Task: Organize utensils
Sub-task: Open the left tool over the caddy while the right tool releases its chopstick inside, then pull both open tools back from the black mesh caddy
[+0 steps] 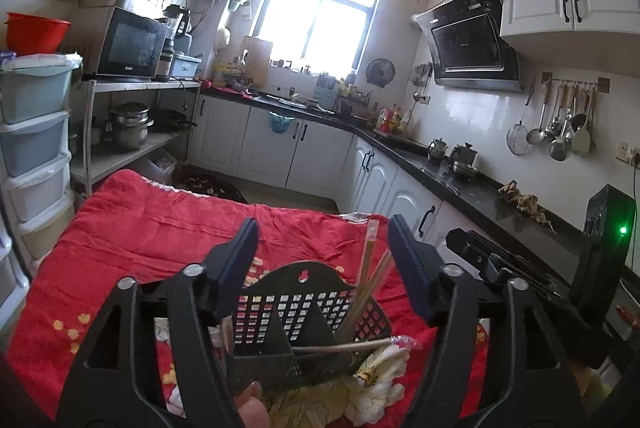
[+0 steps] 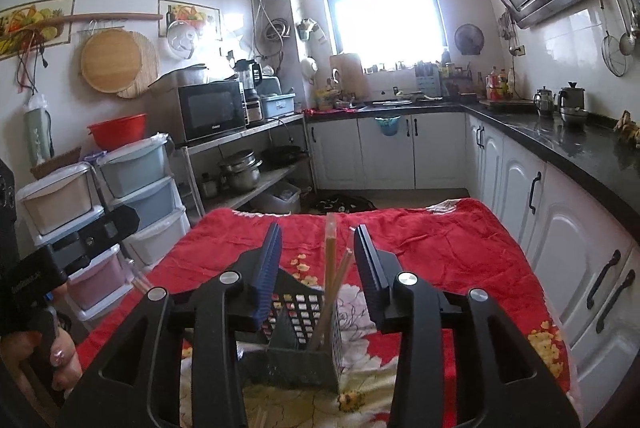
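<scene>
A black perforated utensil holder point(image 1: 304, 312) point(image 2: 296, 342) stands on the red flowered cloth point(image 1: 160, 228) point(image 2: 440, 248). Several pale chopsticks point(image 1: 370, 276) point(image 2: 331, 264) stand upright in its right compartment. One more stick point(image 1: 344, 347) lies level across the holder's front right corner. My left gripper point(image 1: 324, 240) is open just above and behind the holder, with nothing between its fingers. My right gripper point(image 2: 318, 240) is also open. The standing chopsticks rise in the gap between its fingers, and neither finger touches them.
Stacked plastic drawers point(image 2: 136, 184) and a metal shelf with a microwave point(image 2: 212, 110) stand left of the table. White cabinets under a black counter point(image 2: 580, 144) run along the right. A thumb point(image 1: 250, 408) shows at the bottom edge of the left wrist view.
</scene>
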`<action>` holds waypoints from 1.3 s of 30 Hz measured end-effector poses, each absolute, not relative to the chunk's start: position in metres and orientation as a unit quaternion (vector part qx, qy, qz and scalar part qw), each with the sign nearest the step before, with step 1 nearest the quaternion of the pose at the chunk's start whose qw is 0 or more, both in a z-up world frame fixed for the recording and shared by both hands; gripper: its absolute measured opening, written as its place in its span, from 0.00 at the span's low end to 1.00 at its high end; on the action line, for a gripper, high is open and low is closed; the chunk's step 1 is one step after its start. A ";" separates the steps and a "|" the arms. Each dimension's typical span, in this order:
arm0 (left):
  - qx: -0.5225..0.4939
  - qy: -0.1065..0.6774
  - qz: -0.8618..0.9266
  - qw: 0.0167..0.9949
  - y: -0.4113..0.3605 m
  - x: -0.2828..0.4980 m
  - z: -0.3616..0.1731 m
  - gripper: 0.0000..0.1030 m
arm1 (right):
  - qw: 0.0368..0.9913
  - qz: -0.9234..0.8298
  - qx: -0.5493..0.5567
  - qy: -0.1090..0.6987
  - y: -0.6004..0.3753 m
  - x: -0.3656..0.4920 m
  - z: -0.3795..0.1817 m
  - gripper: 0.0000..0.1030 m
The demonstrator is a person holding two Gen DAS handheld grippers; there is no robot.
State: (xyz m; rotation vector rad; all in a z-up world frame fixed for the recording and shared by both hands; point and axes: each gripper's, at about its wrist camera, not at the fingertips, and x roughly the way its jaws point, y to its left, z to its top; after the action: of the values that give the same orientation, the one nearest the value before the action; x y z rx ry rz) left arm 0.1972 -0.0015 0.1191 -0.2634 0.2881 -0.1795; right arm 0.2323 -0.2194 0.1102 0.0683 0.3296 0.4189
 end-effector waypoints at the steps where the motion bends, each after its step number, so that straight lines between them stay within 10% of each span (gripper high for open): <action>1: -0.132 0.145 -0.090 0.977 -0.001 0.195 0.119 0.60 | 0.964 0.209 0.032 0.163 -0.220 0.228 0.110 0.38; 13: -0.131 0.147 -0.093 0.976 0.000 0.170 0.119 0.90 | 0.965 0.216 0.014 0.149 -0.221 0.193 0.115 0.57; 39: -0.189 0.193 -0.047 0.962 0.046 0.118 0.072 0.90 | 0.956 0.221 -0.018 0.191 -0.216 0.148 0.083 0.72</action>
State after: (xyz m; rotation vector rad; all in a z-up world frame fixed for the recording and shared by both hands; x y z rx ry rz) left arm 0.1181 0.0455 0.0719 -0.3827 0.3904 -0.0960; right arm 0.1482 -0.2165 0.0830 -0.0366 0.3868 0.4476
